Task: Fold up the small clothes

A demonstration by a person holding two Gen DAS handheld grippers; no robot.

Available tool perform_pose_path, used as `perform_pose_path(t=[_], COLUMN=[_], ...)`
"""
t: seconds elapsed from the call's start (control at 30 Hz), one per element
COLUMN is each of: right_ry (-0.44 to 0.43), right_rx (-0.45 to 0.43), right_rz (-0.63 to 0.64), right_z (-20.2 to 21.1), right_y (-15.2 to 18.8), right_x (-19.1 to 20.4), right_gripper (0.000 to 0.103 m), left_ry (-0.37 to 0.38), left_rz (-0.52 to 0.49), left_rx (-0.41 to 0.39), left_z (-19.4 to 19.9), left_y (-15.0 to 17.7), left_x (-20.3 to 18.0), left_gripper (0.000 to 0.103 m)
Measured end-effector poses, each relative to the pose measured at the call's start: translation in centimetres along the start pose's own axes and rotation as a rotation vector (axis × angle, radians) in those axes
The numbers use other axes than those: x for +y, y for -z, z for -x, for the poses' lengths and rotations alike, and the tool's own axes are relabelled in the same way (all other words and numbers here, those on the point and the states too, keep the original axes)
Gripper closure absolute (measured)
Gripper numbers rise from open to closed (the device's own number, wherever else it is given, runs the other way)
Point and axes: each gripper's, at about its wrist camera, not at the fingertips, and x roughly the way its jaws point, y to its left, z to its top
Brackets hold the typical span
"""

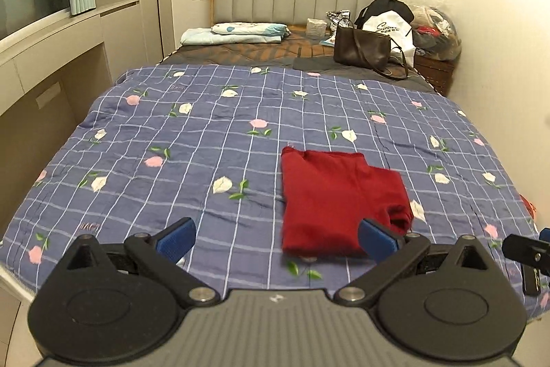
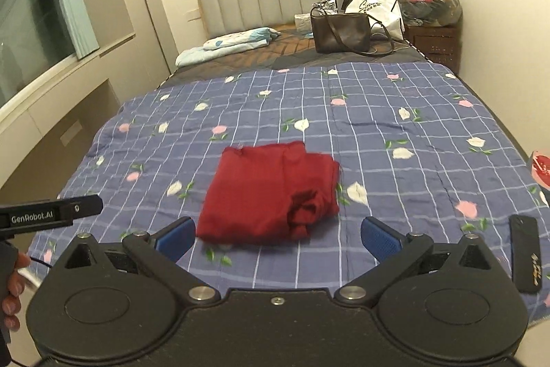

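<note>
A red garment (image 1: 338, 202) (image 2: 271, 193) lies folded into a rough rectangle on the blue checked floral quilt (image 1: 206, 143) (image 2: 395, 133), with a bunched fold at its near right corner. My left gripper (image 1: 276, 241) is open and empty, just short of the garment's near edge; its right fingertip (image 1: 378, 243) overlaps the near right corner in the view. My right gripper (image 2: 278, 239) is open and empty too, hovering before the garment's near edge. Part of the left gripper's body (image 2: 51, 212) shows at the left of the right wrist view, held by a hand (image 2: 13, 284).
A black phone (image 2: 524, 253) lies on the quilt to the right. At the bed's head sit a brown handbag (image 1: 362, 49), a white bag (image 1: 392, 33), folded bedding (image 1: 237, 33) and a bag of clothes (image 1: 436, 33) on a nightstand. Cabinets and a window run along the left.
</note>
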Motion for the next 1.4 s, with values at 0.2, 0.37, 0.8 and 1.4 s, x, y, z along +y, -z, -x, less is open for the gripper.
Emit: perform_pose_path(t=[0.2, 0.37, 0.8, 1.4], right_ry=[-0.006, -0.021, -0.088, -0.097], right_rx=[0.031, 0.074, 0.203, 0.206], right_rz=[0.032, 0.058, 0.101, 0.089], right_z=[2.8, 3.5, 3.0, 2.6], right_y=[2.6, 3.5, 5.0, 5.0], right_x=[0.3, -0.5, -1.4, -0.9], right_gripper=[0.001, 0.001, 0.001, 0.001], left_ry=[0.012, 0.015, -0.014, -0.039], left_rz=[-0.021, -0.01, -0.024, -0.013], left_rx=[-0.006, 0.013, 0.083, 0.071], left_z=[3.0, 4.7, 6.9, 7.5], left_y=[3.2, 5.5, 9.0, 9.0], left_x=[0.3, 0.4, -0.5, 0.7], left_gripper=[0.0, 0.0, 0.0, 0.0])
